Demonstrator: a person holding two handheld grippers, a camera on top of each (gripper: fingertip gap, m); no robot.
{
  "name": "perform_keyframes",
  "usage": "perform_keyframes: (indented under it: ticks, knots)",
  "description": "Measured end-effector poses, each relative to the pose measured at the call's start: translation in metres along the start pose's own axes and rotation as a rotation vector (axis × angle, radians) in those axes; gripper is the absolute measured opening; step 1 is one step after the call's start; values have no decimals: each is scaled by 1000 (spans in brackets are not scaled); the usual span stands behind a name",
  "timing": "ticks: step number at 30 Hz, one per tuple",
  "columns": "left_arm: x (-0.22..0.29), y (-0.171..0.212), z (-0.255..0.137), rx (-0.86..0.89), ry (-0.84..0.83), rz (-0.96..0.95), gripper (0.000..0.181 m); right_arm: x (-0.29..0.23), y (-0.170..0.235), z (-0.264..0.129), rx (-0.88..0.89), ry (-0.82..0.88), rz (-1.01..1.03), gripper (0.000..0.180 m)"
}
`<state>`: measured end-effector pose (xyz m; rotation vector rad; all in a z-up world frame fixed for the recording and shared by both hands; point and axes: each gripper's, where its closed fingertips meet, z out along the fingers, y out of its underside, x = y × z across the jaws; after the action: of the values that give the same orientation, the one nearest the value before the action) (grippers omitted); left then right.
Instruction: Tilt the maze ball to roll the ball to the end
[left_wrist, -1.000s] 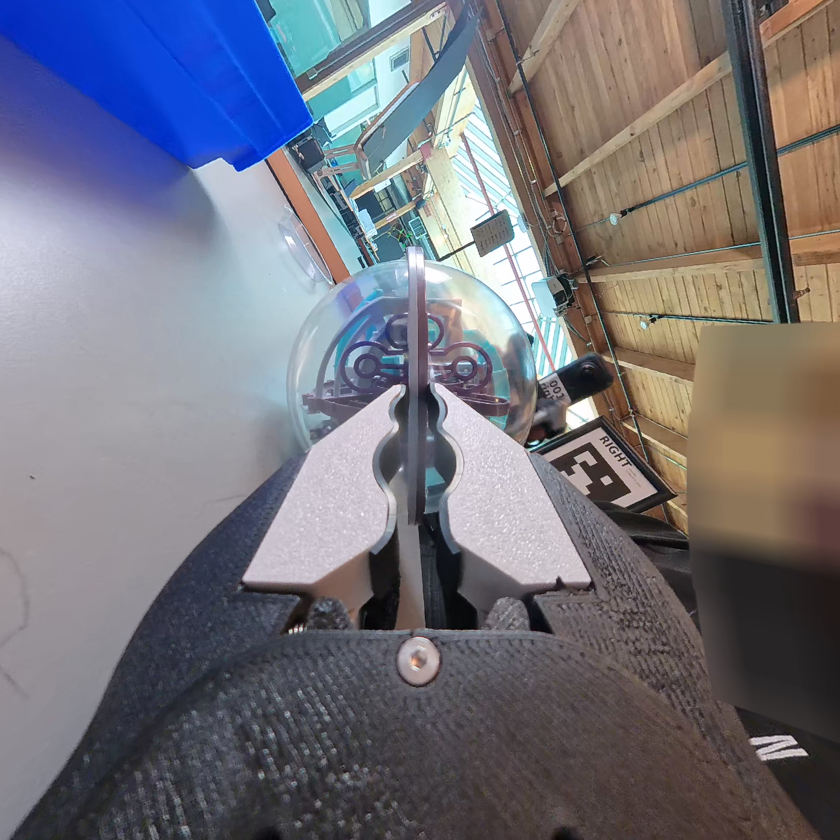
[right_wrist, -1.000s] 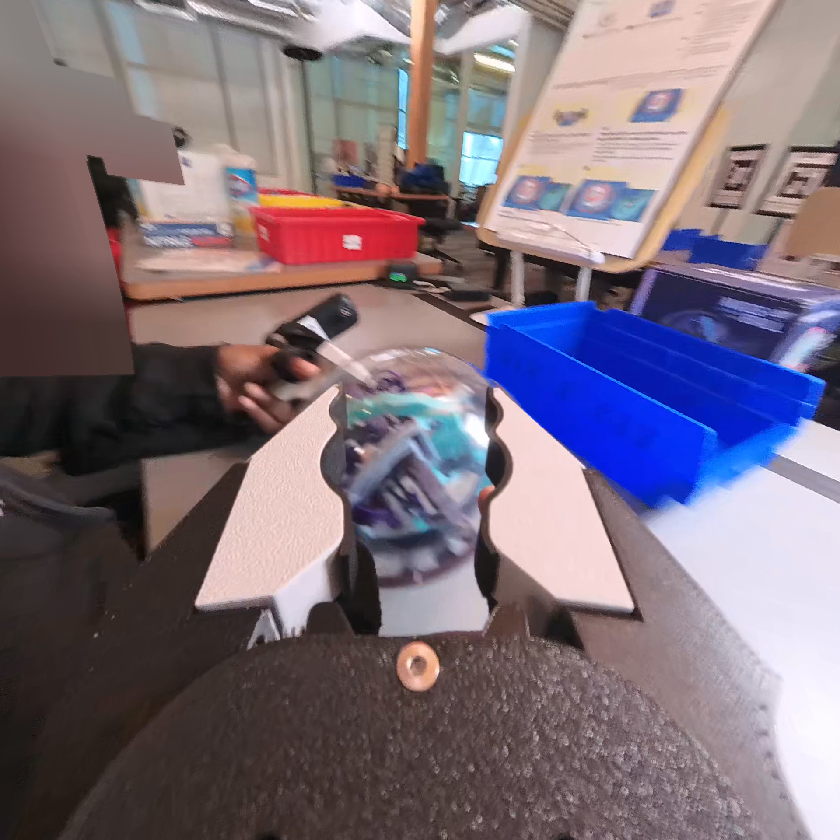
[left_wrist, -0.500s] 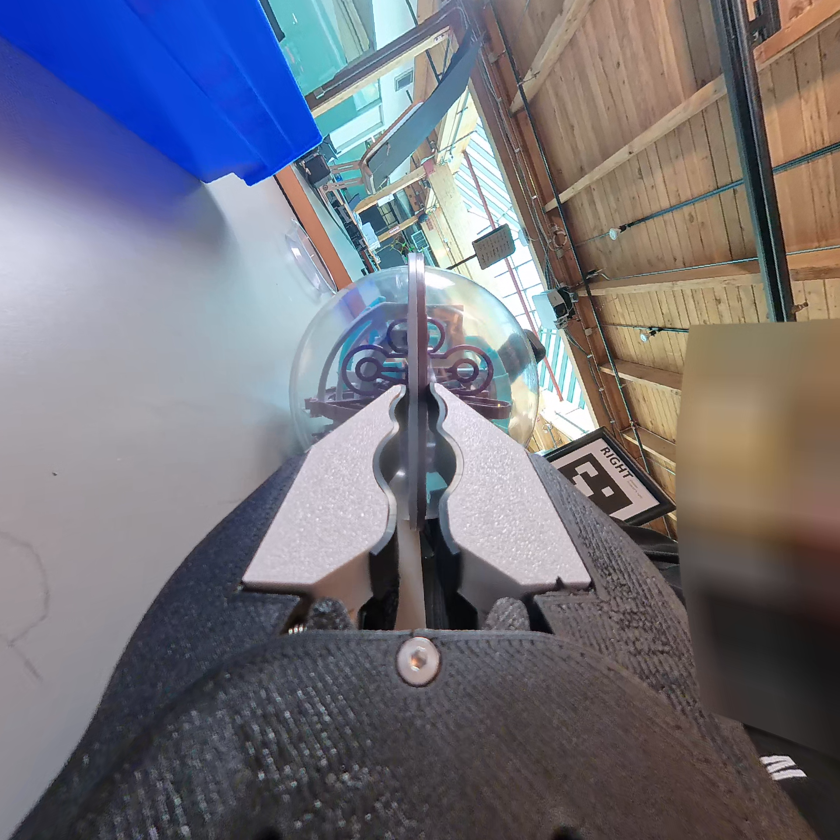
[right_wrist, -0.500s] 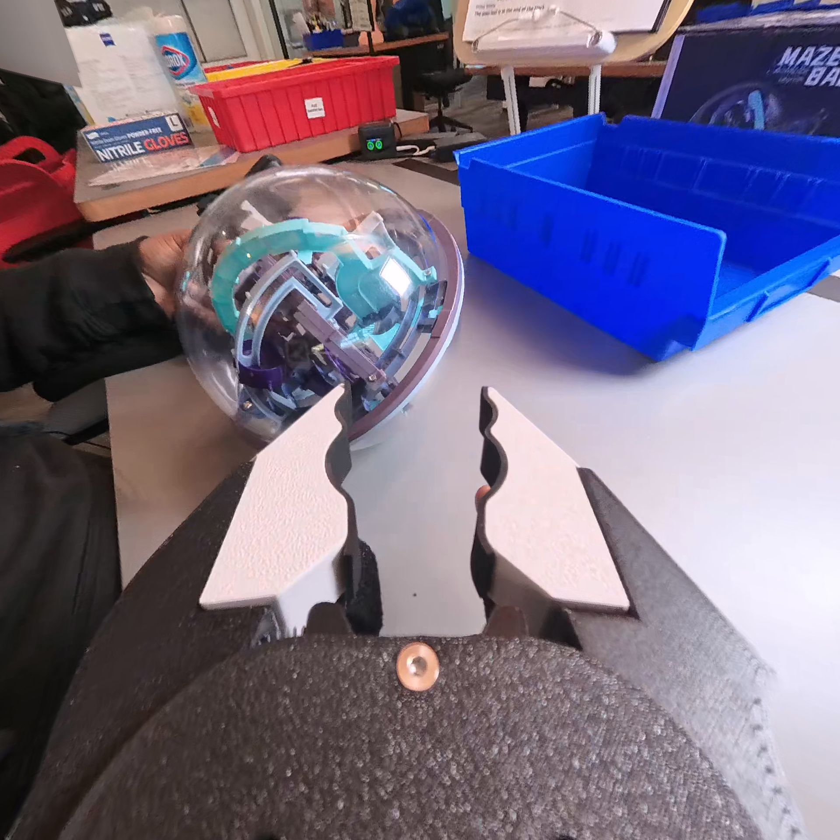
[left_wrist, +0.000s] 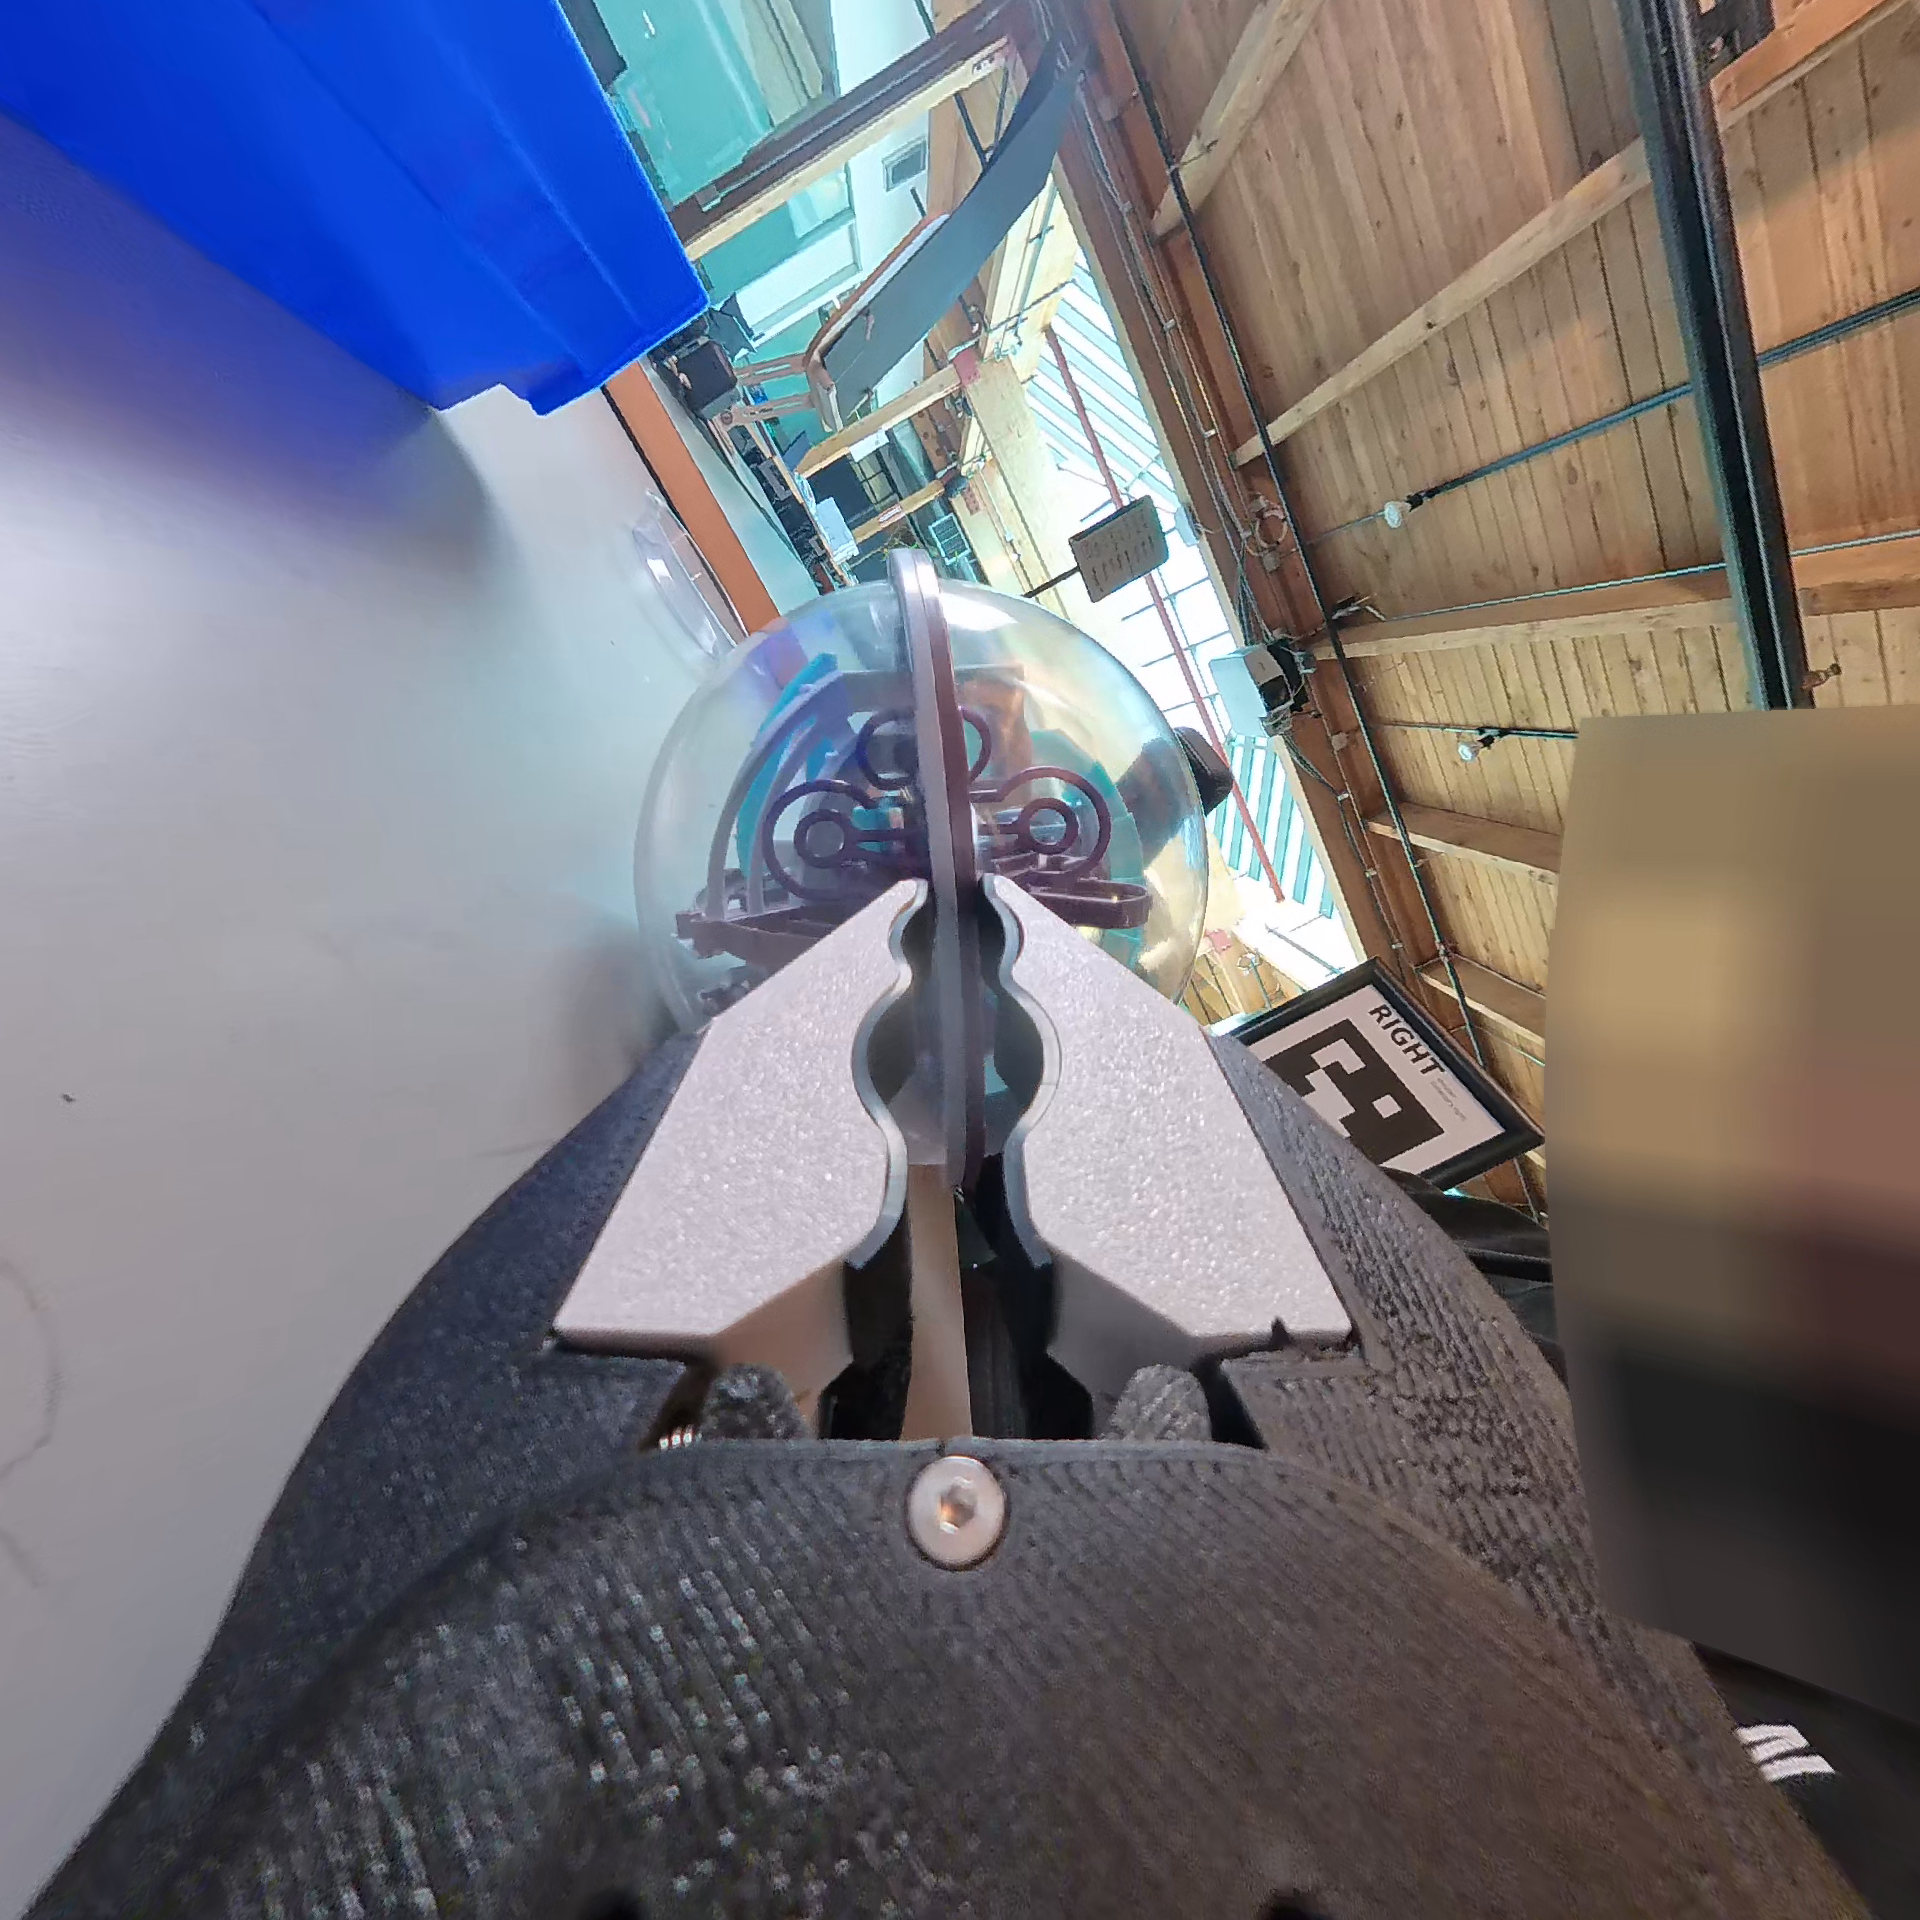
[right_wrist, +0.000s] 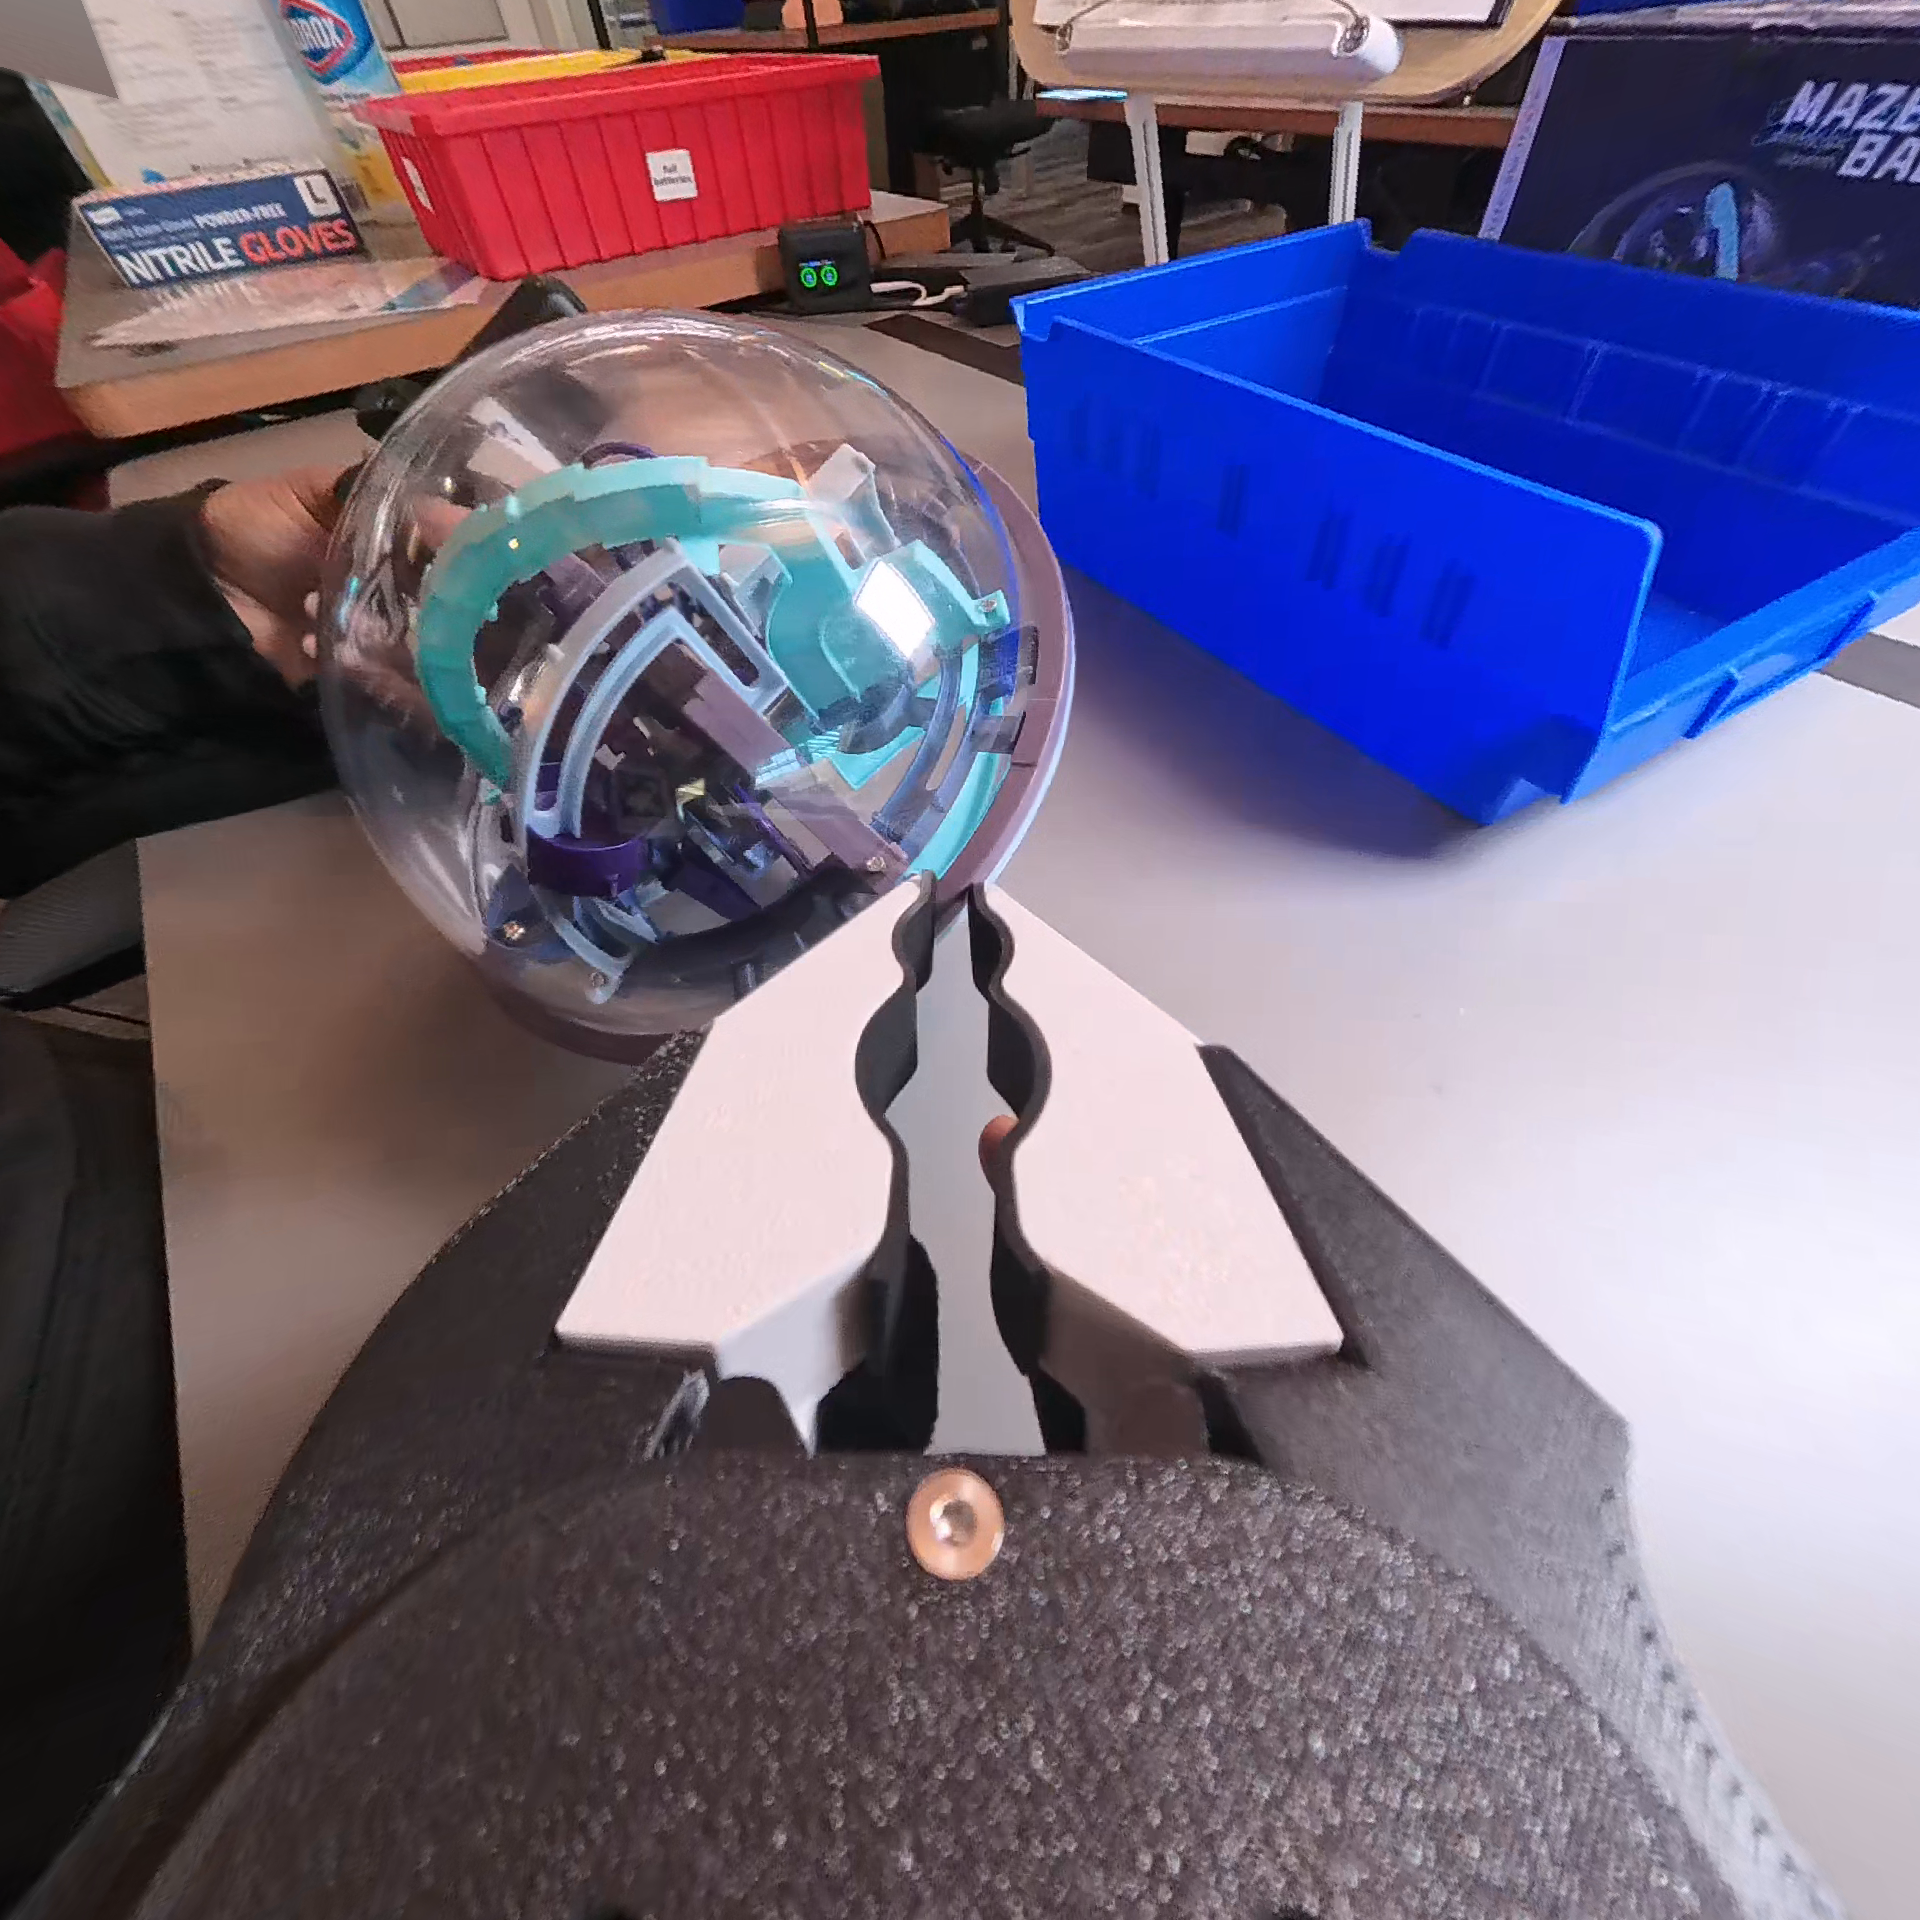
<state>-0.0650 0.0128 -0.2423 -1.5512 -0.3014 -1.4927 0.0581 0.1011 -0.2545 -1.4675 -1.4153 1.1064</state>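
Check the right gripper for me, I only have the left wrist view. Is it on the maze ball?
Observer: In the right wrist view, the right gripper has its fingers nearly closed. The tips are at the purple rim of the maze ball. I cannot tell whether they pinch it.
Operator: Ball off the table?
Observer: No, its lower edge looks to rest on the grey table.
Operator: Anything in the blue bin?
Observer: The visible part of the blue bin is empty.
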Motion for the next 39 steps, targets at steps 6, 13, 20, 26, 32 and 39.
perform_keyframes:
  ticks: [6, 13, 20, 26, 32, 39]
  knots:
    - [1, 0, 0, -1, -3, 5, 6, 2, -4, -6, 34, 34, -43, 11]
    - [2, 0, 0, 2, -11, 12, 6, 3, -1, -7, 23, 65, -68, 9]
    - [6, -7, -2, 67, -29, 31, 6, 8, -19, -18, 97, 168, -142, 5]
    - [2, -15, -4, 131, -59, 20, 6, -70, -59, -33, 268, -95, -181, 9]
    - [3, -13, -4, 124, -46, 25, 6, -208, -94, -51, 490, -729, 51, 18]
    - [3, -11, -3, 111, -44, 28, 6, -282, -80, -53, 438, -1062, 187, 19]
